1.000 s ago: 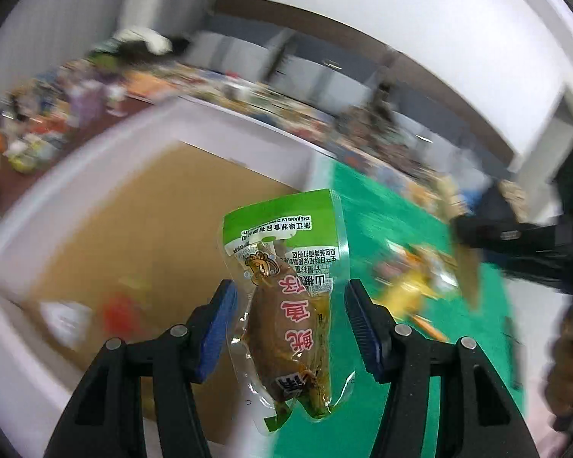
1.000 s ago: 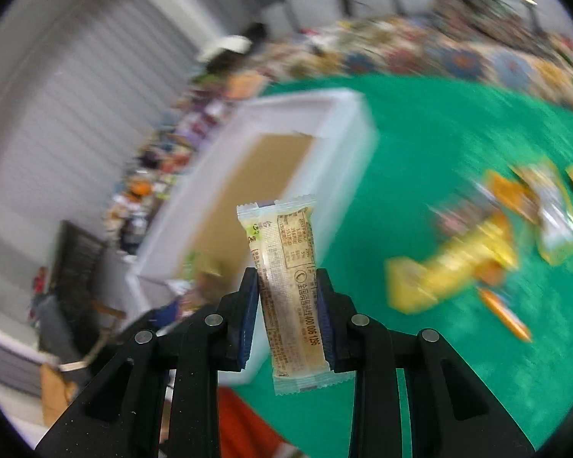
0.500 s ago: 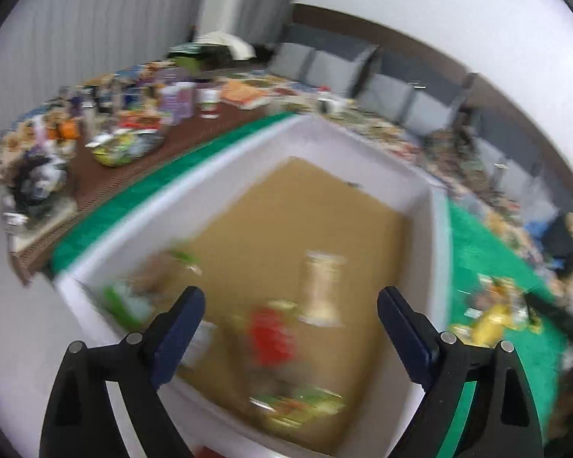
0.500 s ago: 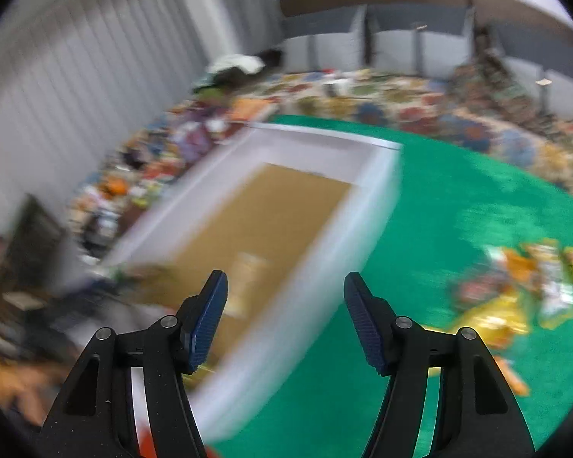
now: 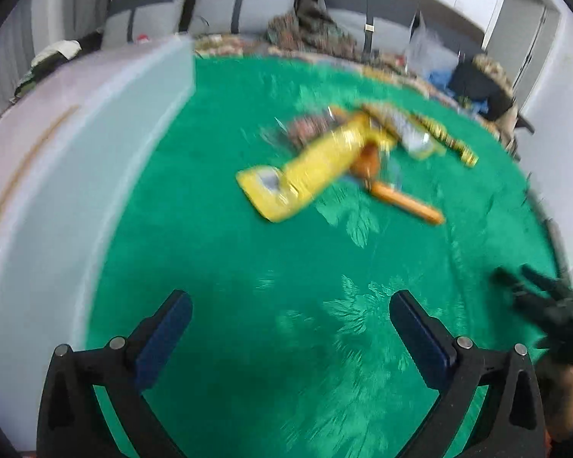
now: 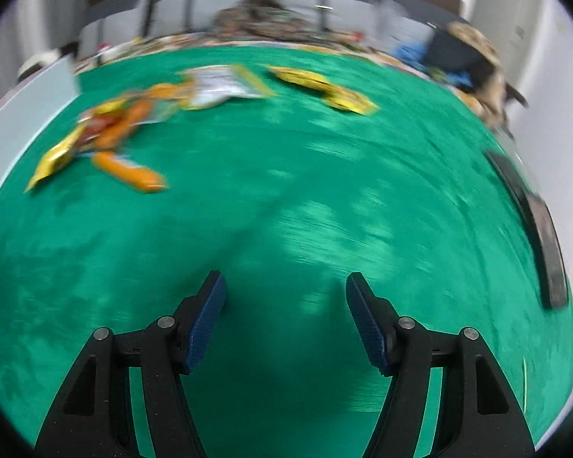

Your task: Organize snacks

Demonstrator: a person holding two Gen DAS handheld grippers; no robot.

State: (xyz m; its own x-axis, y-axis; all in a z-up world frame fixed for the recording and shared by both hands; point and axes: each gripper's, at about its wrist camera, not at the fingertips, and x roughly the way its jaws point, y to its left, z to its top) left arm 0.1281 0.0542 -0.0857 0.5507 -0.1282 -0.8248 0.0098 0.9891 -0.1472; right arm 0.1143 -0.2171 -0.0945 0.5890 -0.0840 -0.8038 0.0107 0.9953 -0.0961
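Snacks (image 5: 317, 164) lie apart from both grippers' fingers (image 5: 160, 337) (image 6: 206, 320), spread wide, holding nothing.

You worked in a living room, grey sofa cushions (image 5: 152, 23) along the wall; green cloth (image 5: 286, 267), cluttered edges

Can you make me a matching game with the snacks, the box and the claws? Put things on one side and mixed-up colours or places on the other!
Things:
1. long snack packet
2. snack stick
3. big box
4. left claw

Clues:
A. white, at the left edge of the cloth
B. open, holding nothing
C. yellow, in the pile
D. orange, at the near edge of the pile

Pairs: 1-C, 2-D, 3-A, 4-B
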